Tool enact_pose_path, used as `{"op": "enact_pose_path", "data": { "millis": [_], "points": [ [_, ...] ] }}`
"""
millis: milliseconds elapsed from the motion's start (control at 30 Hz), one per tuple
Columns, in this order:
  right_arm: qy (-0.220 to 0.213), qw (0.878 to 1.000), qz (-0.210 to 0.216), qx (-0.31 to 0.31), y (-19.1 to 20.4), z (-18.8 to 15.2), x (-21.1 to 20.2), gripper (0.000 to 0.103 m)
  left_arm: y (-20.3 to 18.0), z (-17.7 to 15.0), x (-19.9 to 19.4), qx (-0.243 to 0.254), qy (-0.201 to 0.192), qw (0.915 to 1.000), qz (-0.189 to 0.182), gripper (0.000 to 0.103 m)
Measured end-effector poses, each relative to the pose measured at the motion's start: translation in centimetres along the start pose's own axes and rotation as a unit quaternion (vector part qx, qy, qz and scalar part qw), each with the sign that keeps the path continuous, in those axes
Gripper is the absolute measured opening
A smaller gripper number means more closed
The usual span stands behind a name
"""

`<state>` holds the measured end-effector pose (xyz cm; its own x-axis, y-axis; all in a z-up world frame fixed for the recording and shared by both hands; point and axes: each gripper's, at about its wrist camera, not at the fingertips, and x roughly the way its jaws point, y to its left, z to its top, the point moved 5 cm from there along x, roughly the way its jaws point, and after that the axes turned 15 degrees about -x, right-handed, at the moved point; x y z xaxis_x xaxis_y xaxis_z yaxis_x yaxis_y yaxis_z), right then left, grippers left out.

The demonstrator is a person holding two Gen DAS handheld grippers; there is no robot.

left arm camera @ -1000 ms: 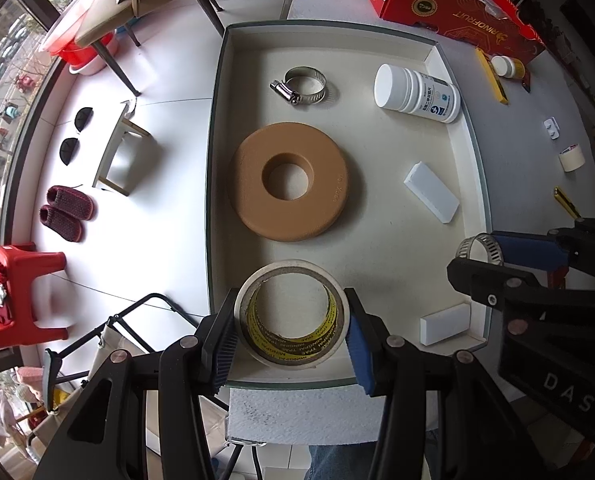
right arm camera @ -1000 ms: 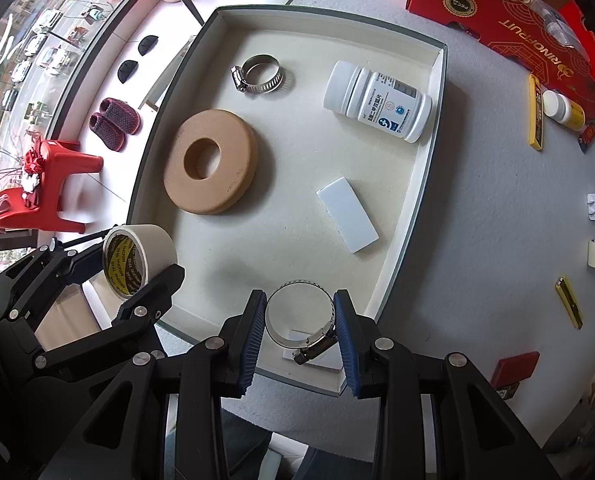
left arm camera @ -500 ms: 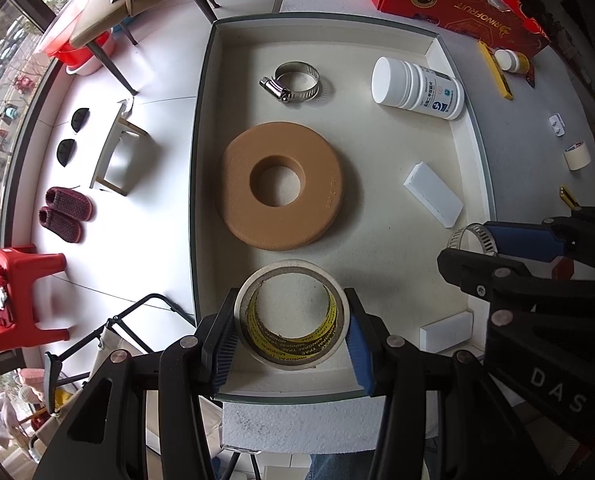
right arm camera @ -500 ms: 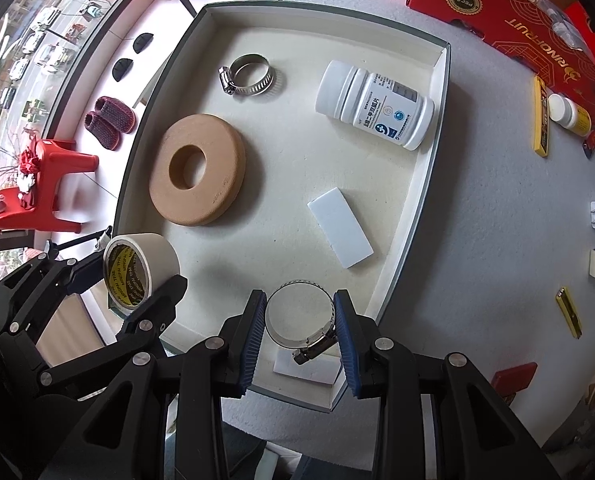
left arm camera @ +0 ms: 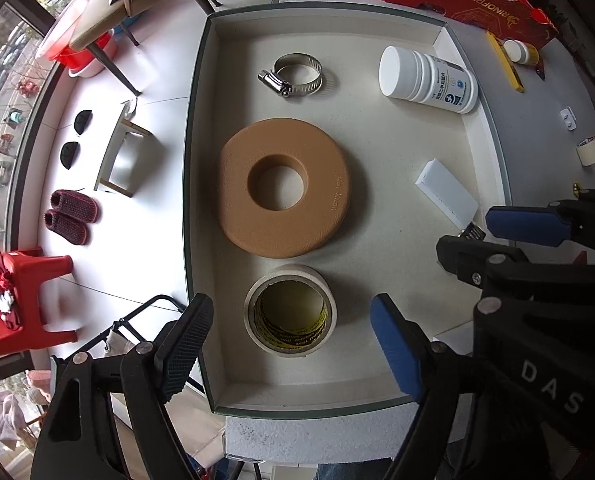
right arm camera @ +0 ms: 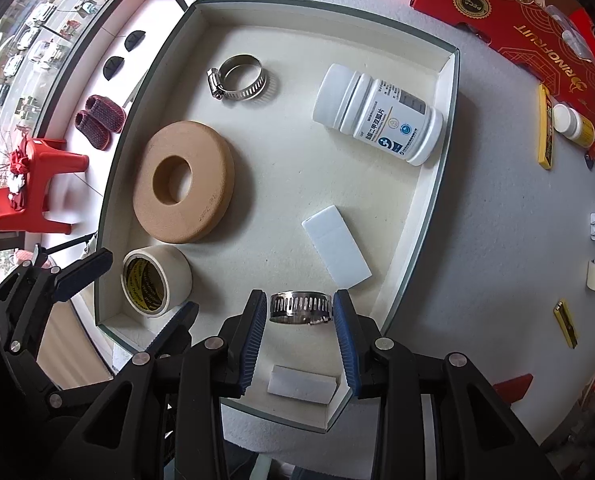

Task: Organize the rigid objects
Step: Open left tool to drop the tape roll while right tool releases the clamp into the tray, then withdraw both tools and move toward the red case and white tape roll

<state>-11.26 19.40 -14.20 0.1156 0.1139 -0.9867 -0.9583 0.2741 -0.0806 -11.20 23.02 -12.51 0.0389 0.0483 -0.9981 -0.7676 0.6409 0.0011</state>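
Tape roll (left arm camera: 290, 311) lies flat on the floor of the shallow tray (left arm camera: 201, 128), near corner, just below the brown foam ring (left arm camera: 284, 187). Left gripper (left arm camera: 291, 326) straddles the roll; its jaws have just been opening and now stand wide, pads clear of the roll on both sides.

Hose clamp (right arm camera: 300, 308) stands on edge on the tray floor, well to the right of the ring. Right gripper (right arm camera: 300, 312) brackets the clamp; its jaws have just been opening too, a narrow gap showing at each pad, nothing gripped.

Beyond the ring: second hose clamp (left arm camera: 293, 75) at the far side; white bottle (right arm camera: 377, 114) on its side, far right. White block (right arm camera: 335, 250) lies right of the ring; smaller white block (right arm camera: 302, 388) by the near wall.
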Motion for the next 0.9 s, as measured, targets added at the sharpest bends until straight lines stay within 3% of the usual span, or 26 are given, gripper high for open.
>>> {"op": "enact_pose_path", "data": {
  "millis": [67, 200, 433, 667, 900],
  "points": [
    [-0.013, 1.000, -0.015, 0.004, -0.2, 0.2, -0.7, 0.085, 0.1, 0.0, 0.0, 0.002, -0.001, 1.0000, 0.008, 0.086],
    [-0.018, 0.999, -0.032, -0.016, -0.2, 0.2, -1.7, 0.085, 0.6, -0.1, -0.2, -0.011, -0.001, 0.9999, 0.005, 0.103],
    [-0.018, 1.000, -0.018, 0.018, -1.5, -1.2, -2.5, 0.085, 0.5, -0.4, -0.7, -0.015, 0.008, 0.9998, -0.010, 0.103],
    [-0.020, 0.998, -0.007, 0.054, -2.6, -3.6, -3.2, 0.086, 0.5, -1.1, -0.9, -0.001, 0.016, 0.9999, 0.004, 0.103],
    [-0.032, 0.998, 0.009, 0.047, -0.9, -4.5, -3.1, 0.086, 0.6, -1.5, -1.3, 0.020, 0.023, 0.9993, 0.020, 0.103]
  ]
}}
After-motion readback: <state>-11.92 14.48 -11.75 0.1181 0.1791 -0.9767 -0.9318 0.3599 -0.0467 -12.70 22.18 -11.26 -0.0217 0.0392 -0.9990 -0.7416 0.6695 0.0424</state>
